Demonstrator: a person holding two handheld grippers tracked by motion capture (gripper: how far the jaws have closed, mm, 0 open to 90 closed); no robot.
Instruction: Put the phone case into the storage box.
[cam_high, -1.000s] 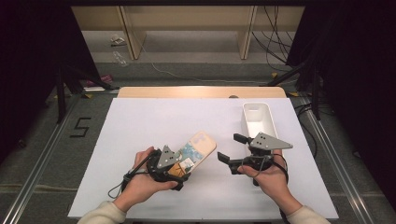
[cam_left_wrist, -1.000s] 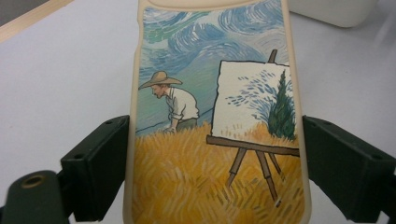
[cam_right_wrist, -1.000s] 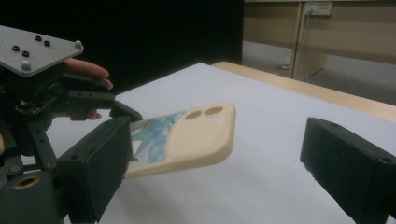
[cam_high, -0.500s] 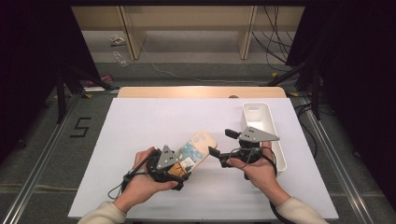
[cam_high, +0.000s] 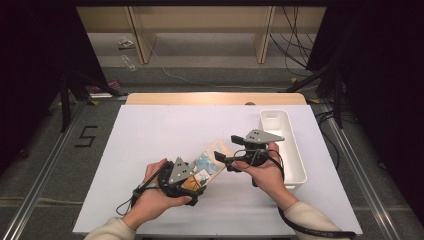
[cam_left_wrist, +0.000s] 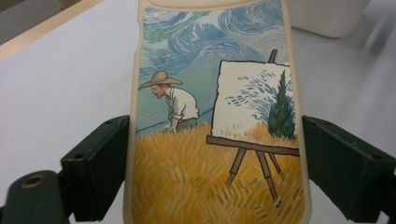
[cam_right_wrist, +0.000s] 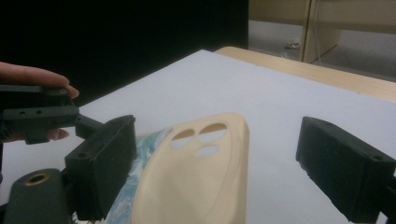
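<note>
Phone case (cam_high: 207, 165), cream rim, painted wheat-field picture, lies over the white table (cam_high: 150, 140) near its front middle. Left gripper (cam_high: 192, 181) is clamped on the case's two long edges. Right gripper (cam_high: 222, 159), jaws wide apart, straddles the case's camera-hole end without touching. White bin (cam_high: 295, 165) sits just right.

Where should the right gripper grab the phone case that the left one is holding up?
Take the phone case at its free end by the camera cutouts, across its two long edges. The left gripper already clamps the other end, and the right gripper faces that end with its jaws open wider than the case.
</note>
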